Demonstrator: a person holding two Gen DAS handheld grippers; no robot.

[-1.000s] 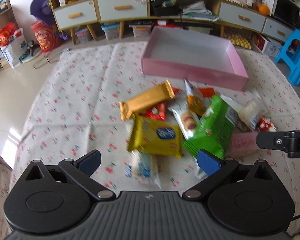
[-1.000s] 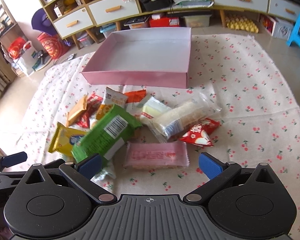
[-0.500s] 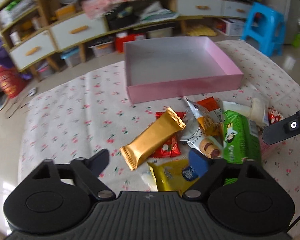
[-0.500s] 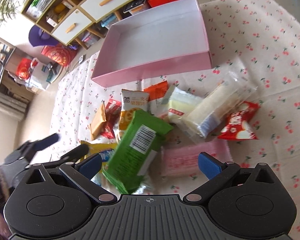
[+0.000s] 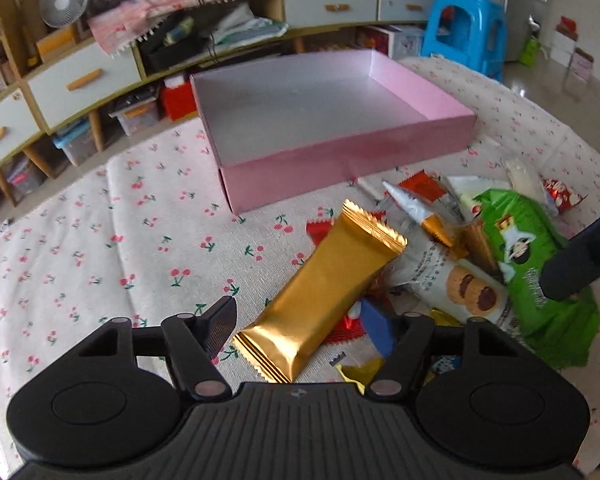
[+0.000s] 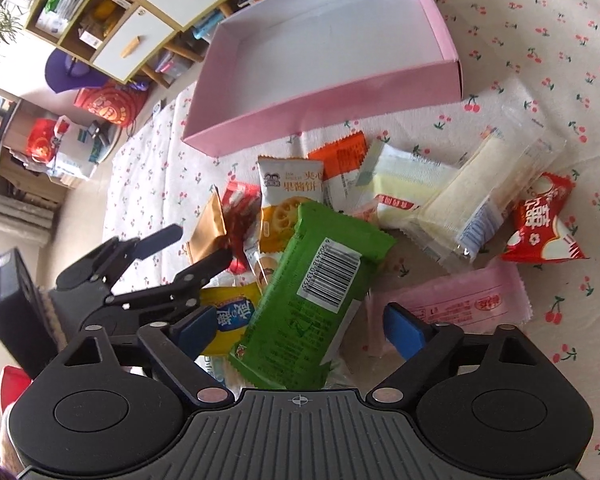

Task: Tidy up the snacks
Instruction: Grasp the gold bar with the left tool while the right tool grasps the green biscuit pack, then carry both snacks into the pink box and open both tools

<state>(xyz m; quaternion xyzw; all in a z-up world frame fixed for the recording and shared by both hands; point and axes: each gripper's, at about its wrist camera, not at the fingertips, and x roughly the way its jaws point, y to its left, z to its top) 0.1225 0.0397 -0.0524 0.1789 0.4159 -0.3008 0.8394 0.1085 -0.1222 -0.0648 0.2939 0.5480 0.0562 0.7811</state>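
A pile of snack packets lies on the cherry-print cloth in front of an empty pink box (image 5: 332, 160) (image 6: 328, 92). My left gripper (image 5: 300, 326) is open, its fingers on either side of the near end of a gold bar packet (image 5: 324, 296); it also shows in the right wrist view (image 6: 192, 246). My right gripper (image 6: 300, 330) is open, its fingers on either side of a green packet (image 6: 312, 296), which also shows in the left wrist view (image 5: 536, 272). Whether the fingers touch the packets I cannot tell.
Around them lie a yellow packet (image 6: 232, 316), a pink packet (image 6: 460, 300), a red packet (image 6: 544, 224), a clear-wrapped white bar (image 6: 488, 196) and a white biscuit packet (image 5: 448, 280). Shelves and drawers (image 5: 80, 80) stand behind; a blue stool (image 5: 464, 28) at back right.
My left gripper has moved left and forward from the yellow packet to straddle the gold bar. My right gripper has moved left over the green packet, away from the pink one.
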